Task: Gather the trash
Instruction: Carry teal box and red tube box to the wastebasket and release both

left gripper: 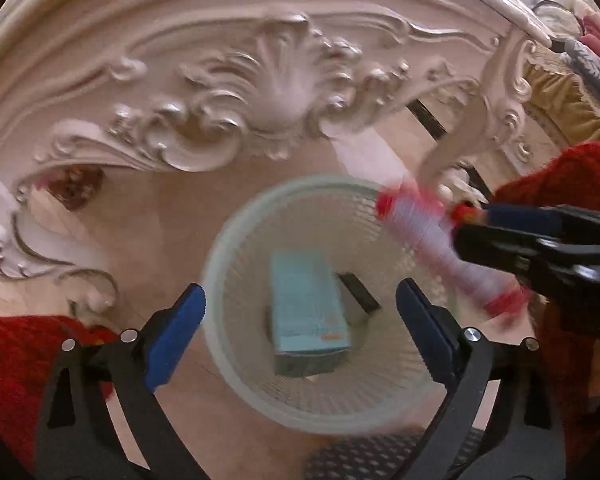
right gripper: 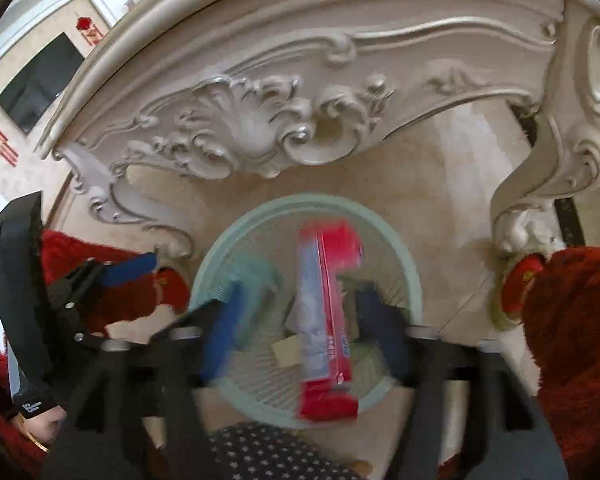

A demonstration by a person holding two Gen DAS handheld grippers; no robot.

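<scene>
Both grippers hang over a pale green mesh waste basket [left gripper: 236, 376] standing on a beige tiled floor [left gripper: 160, 208], just in front of an ornate cream table [right gripper: 260, 92] with carved scrollwork. The left gripper [left gripper: 300, 332] has its blue pads spread wide, nothing between them — a teal box [left gripper: 308, 312] lies in the basket below. The right gripper [right gripper: 300, 328] is parted too; a blurred red-and-white box [right gripper: 328, 320] sits between its fingers above the basket, pads seemingly clear of it. Red sleeves [right gripper: 572, 320] frame the edges — a dark screen [right gripper: 40, 80] hangs on the far wall.
</scene>
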